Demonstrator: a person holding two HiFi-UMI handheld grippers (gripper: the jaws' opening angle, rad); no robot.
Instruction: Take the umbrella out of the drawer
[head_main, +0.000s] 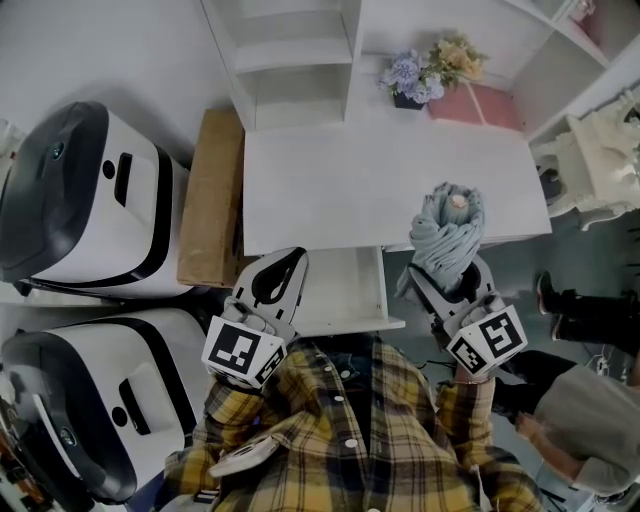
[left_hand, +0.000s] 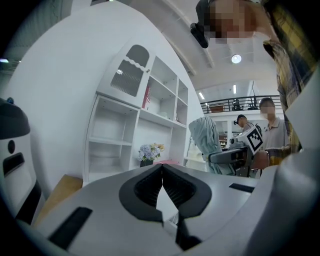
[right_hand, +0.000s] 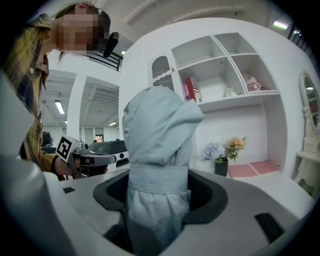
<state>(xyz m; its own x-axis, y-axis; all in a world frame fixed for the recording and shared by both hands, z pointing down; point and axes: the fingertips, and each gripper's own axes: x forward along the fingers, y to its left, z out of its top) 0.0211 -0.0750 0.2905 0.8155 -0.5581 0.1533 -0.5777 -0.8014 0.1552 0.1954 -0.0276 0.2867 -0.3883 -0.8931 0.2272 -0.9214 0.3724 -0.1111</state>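
A folded pale grey-blue umbrella (head_main: 448, 232) stands upright in my right gripper (head_main: 455, 268), which is shut on it just off the desk's front edge. In the right gripper view the umbrella (right_hand: 159, 165) fills the space between the jaws, its strap band level with them. The white drawer (head_main: 340, 292) under the desk top is pulled out and looks empty. My left gripper (head_main: 277, 281) hangs over the drawer's left end with its jaws shut on nothing; its tips (left_hand: 162, 166) meet. The left gripper view also shows the umbrella (left_hand: 206, 140) off to the right.
A white desk (head_main: 380, 180) backs onto white shelves (head_main: 290, 50). A small flower pot (head_main: 412, 82) and a pink mat (head_main: 478, 104) sit at its far edge. A cardboard box (head_main: 210, 195) leans left of the desk, beside two white machines (head_main: 95, 205). People stand at right (head_main: 580, 410).
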